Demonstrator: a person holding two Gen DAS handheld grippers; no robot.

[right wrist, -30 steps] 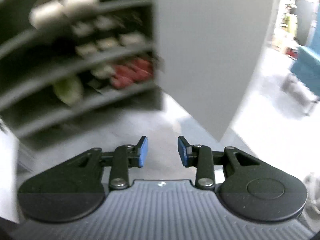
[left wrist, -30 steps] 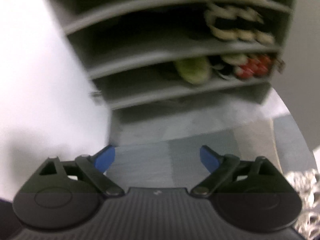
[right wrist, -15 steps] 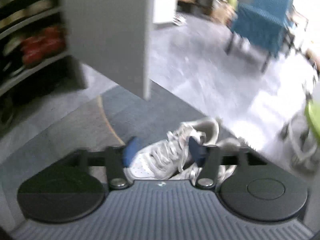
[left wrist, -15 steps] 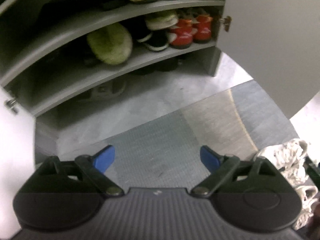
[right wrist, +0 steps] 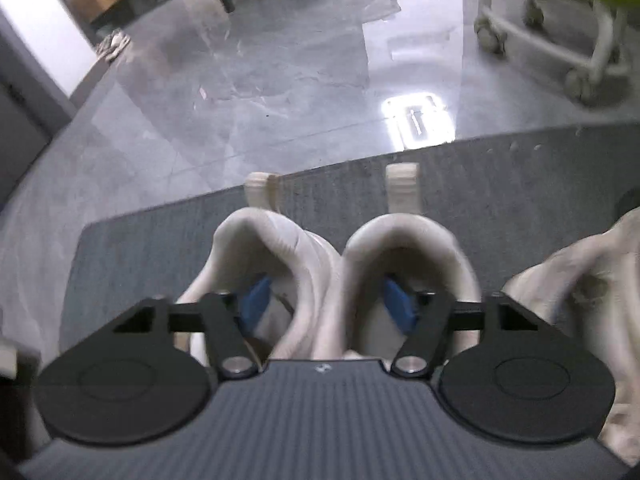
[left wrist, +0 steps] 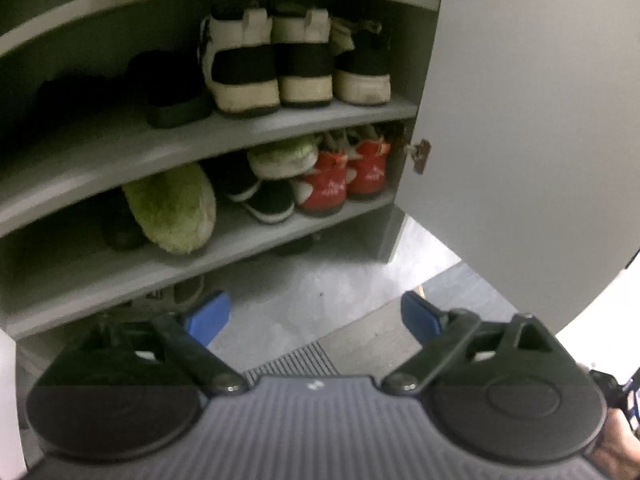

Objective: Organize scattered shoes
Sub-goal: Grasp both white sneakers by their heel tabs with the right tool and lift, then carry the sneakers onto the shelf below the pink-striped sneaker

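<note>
On the grey ribbed mat (right wrist: 168,248), the right gripper (right wrist: 326,304) is closing with a blue finger inside each of two soft white sneakers (right wrist: 344,264), so I judge pickup underway, next a pinch and lift toward the grey shelves (left wrist: 280,118), where the left gripper (left wrist: 314,316) gapes empty.

Both fisheye views bow straight lines toward the edges, and the shoe cabinet's shelves (left wrist: 224,136) curve. The cabinet interior is dim, its left recesses near black, while its open door (left wrist: 532,120) is evenly lit. In the right wrist view a ceiling light glares off the glossy floor (right wrist: 416,120); the white sneakers (right wrist: 340,276) are softly smeared.
</note>
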